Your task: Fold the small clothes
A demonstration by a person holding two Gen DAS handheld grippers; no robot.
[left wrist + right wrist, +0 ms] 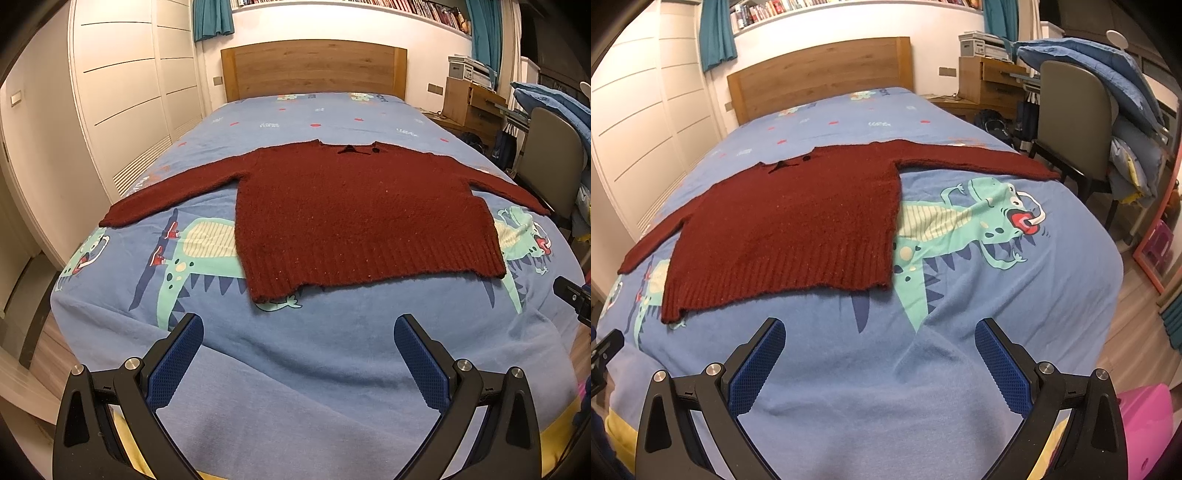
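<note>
Nearest, the left hand-held gripper [298, 343] hangs over the foot of the bed [295, 369], its blue-padded jaws spread wide with nothing between them; the right hand-held gripper [880, 347] sits likewise, wide apart and empty. Both stand short of the garment, probably squared up for a first grasp, no fold yet begun. Beyond them, toward 12 o'clock in the left wrist view and nearer 11 o'clock in the right, the dark red knitted sweater [362, 218] lies flat on the blue dinosaur-print bedspread [979, 258], ribbed hem nearest, neckline far, both sleeves stretched out sideways, a layout that suits folding sleeves inward first. Whether it lies front up or back up cannot be told; the dark marks at the neckline are too small to read. The sweater covers the middle of the printed dinosaur. Further off stand the wooden headboard [314, 68] and, at about 2 o'clock, a chair [1071, 110] piled with blue bedding. The person holding the tools is out of sight, and the lower bed edge is cut off.
</note>
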